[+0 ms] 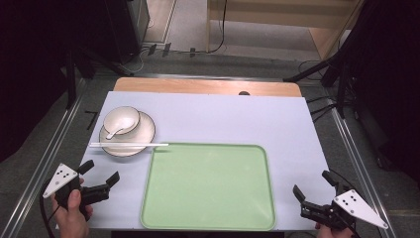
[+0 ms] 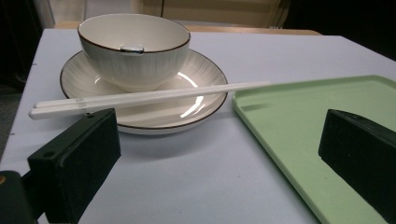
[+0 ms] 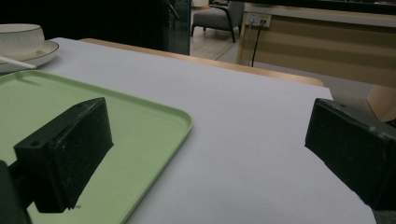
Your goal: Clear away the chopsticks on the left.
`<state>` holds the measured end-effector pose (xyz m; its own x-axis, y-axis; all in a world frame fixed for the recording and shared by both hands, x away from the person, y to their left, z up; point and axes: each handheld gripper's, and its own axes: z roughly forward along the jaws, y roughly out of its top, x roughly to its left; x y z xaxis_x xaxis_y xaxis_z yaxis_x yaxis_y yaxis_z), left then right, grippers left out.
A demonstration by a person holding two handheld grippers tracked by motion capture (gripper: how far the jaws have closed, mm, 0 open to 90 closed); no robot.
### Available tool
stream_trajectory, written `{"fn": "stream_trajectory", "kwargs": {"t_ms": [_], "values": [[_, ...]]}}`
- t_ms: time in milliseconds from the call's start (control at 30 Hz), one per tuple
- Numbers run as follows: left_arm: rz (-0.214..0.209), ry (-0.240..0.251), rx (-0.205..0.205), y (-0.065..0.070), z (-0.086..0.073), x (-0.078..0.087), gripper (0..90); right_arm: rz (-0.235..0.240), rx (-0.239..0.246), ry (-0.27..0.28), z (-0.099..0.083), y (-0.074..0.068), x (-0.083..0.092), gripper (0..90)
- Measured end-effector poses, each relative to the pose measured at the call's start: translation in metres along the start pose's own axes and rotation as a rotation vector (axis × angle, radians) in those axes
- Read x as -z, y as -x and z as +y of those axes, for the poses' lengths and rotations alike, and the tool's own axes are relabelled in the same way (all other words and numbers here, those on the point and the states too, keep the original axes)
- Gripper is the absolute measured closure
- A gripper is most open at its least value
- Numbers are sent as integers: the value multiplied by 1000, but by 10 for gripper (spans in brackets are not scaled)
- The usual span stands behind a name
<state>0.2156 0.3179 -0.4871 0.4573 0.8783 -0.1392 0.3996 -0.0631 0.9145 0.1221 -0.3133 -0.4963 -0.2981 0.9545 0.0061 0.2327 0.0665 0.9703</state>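
Chopsticks [image 1: 129, 145], a white pair lying side by side, rest across the near rim of the plate [image 1: 143, 139] at the left of the table, well ahead of both grippers. Nearest to me, at the bottom edge, the person's two hands come in low. The left gripper [image 1: 101, 172] sits over the near left corner of the pale table [image 1: 223, 119], its black jaws spread wide with nothing between them, pointing toward the crockery. The right gripper [image 1: 312, 183] hovers at the near right corner, its jaws likewise standing well apart and empty, aimed inward over the tabletop beside the tray.

Between the two hands lies the green tray [image 1: 208, 218], flat and bare, its near edge close to the table's front. In the left gripper view the tray's rim [image 2: 261, 116] runs just beside the plate [image 2: 205, 107], and the chopsticks [image 2: 149, 97] stretch from beyond the plate's left edge across to the tray's corner, their tips reaching over it.

Farther back on the plate stands a cream bowl [image 1: 122, 120] with a dark rim, and a white spoon [image 1: 115, 131] leans in it, its handle coming out toward the near side. Beyond that the bare wooden strip [image 1: 208, 87] of the table's far edge shows, then grey floor and cables.
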Motion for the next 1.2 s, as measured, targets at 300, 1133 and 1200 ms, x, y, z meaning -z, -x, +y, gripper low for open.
{"fn": "stream_trajectory", "kwargs": {"t_ms": [300, 1133, 1200], "values": [[-4, -33, 10, 14, 11, -9, 499, 15, -15, -16, -3, 0, 1, 9], [-40, -335, -8, 20, 41, -113, 900, 8, -4, -20, -2, -5, 4, 9], [-32, -345, -25, 22, 41, -118, 900, 10, -6, -22, -2, -6, 3, 9]]}}
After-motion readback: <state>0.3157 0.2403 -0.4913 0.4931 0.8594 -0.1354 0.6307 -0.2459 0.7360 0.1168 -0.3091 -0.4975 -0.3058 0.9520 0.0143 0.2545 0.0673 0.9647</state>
